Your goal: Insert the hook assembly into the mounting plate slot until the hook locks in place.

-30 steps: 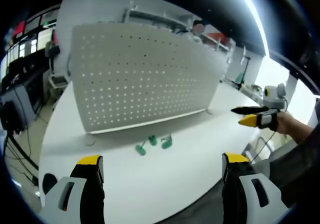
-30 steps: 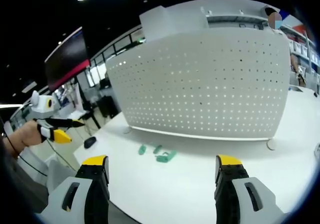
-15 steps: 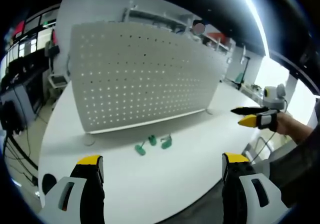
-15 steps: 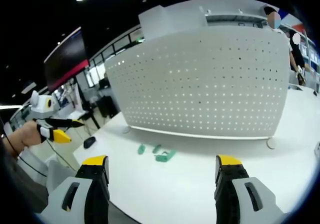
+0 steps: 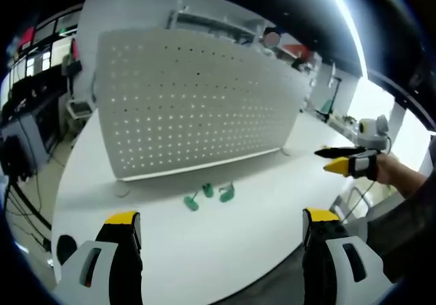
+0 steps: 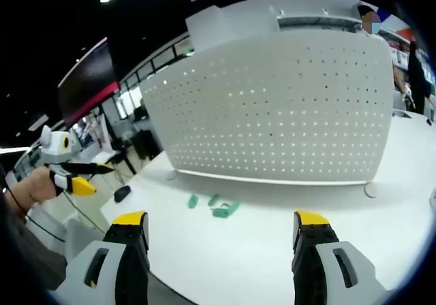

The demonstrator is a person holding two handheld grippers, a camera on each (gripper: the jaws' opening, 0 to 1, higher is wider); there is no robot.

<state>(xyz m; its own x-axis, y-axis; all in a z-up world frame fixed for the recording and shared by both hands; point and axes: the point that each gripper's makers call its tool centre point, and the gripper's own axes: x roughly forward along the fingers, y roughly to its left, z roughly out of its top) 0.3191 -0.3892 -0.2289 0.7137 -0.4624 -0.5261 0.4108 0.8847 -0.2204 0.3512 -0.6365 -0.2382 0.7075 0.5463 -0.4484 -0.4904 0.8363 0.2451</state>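
Note:
A white perforated mounting plate [image 5: 191, 104] stands upright on the white table [image 5: 259, 216]. Three small green hook pieces [image 5: 208, 196] lie loose on the table just in front of its lower edge. My left gripper [image 5: 221, 227] is open and holds nothing, hovering well short of the hooks. From the right, a hand brings in my right gripper [image 5: 337, 159], level with the plate's right end. The right gripper view shows the plate [image 6: 272, 114] and the hooks [image 6: 214, 206] again. There my right gripper [image 6: 221, 227] is open and holds nothing, and my left gripper [image 6: 82, 177] hangs far off to the left.
A small dark object [image 6: 122, 193] lies on the table near its left edge. The plate rests on round feet [image 6: 371, 190]. Shelving [image 5: 211, 22] rises behind the plate, desks with screens [image 5: 27, 67] stand at the left, and a person [image 6: 415, 67] stands beyond the plate's right end.
Plate and hooks lie as before, and both grippers stay open. The right gripper view has shifted slightly, and people in the background have moved.

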